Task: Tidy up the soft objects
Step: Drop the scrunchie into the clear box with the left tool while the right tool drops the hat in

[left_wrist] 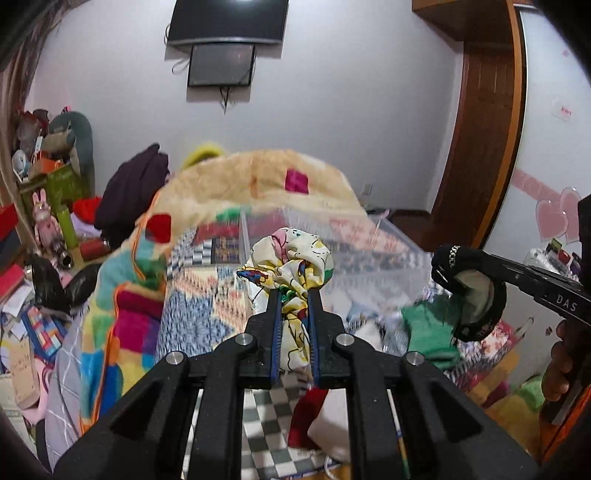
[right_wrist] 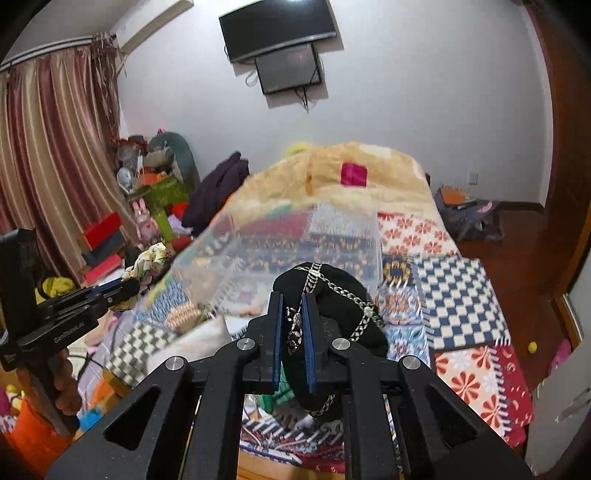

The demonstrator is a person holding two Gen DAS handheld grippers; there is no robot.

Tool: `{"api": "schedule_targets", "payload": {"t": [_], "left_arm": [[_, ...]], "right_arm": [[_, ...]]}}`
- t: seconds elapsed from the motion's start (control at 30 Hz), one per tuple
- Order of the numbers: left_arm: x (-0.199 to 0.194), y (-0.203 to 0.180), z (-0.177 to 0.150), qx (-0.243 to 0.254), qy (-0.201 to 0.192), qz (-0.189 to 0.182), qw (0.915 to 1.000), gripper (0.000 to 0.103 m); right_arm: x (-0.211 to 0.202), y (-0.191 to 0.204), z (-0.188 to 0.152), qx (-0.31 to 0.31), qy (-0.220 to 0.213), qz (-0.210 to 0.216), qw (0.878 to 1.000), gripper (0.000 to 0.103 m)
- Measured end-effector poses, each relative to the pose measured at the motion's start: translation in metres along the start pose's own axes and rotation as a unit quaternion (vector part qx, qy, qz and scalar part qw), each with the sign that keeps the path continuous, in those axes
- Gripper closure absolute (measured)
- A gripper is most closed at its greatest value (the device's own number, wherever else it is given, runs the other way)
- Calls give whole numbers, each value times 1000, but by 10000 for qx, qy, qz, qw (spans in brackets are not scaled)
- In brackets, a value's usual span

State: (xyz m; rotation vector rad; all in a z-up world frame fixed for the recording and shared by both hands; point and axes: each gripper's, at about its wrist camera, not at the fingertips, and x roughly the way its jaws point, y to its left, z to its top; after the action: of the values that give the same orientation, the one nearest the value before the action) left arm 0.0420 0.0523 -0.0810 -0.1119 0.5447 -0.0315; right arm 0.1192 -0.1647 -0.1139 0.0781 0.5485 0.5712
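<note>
The left claw (left_wrist: 293, 299) is gripping a bunched cartoon-print cloth (left_wrist: 291, 258), which is sitting at the centre of the left wrist frame with its tail hanging down between the blue pads (left_wrist: 274, 332). In the right wrist view the same claw (right_wrist: 142, 282) is showing at the left edge, the cloth (right_wrist: 149, 262) sticking up from its tip.

The right claw (right_wrist: 291, 295) is clenching a black hat (right_wrist: 332, 302) strung with a silver chain (right_wrist: 351, 295); the hat is bulging at the centre of its frame, to the right of the pads. In the left wrist view this claw (left_wrist: 448, 273) is entering from the right edge with the hat (left_wrist: 476, 291) hanging from its tip.

Behind both items a clear plastic bin (right_wrist: 295, 240) is lying on the patchwork bed (right_wrist: 461, 295), appearing blurred. A fleecy blanket (left_wrist: 258, 181) is heaped behind the bin, above centre. A TV (right_wrist: 277, 26) is hanging on the wall at the top, and curtains (right_wrist: 48, 155) are filling the left of the right wrist frame.
</note>
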Motion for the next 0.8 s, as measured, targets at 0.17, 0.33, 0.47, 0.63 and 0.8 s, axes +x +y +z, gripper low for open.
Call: {"api": "schedule_targets", "payload": {"t": [0.17, 0.33, 0.47, 0.63, 0.8], "left_arm": [[2, -6, 21, 50, -208, -104, 9997, 91], [17, -8, 41, 94, -239, -203, 9995, 91], [37, -11, 53, 206, -138, -185, 9995, 91], [71, -13, 60, 274, 185, -181, 9993, 91], [110, -13, 62, 287, 630, -168, 9975, 91]], "right_arm": [[-7, -1, 21, -57, -330, -124, 9994, 94], [-13, -1, 42, -96, -697, -128, 9974, 94], [-5, 3, 59, -192, -855, -174, 9960, 94], [25, 7, 74, -299, -832, -282, 9957, 94], [55, 12, 77, -467, -630, -471, 9958, 94]]}}
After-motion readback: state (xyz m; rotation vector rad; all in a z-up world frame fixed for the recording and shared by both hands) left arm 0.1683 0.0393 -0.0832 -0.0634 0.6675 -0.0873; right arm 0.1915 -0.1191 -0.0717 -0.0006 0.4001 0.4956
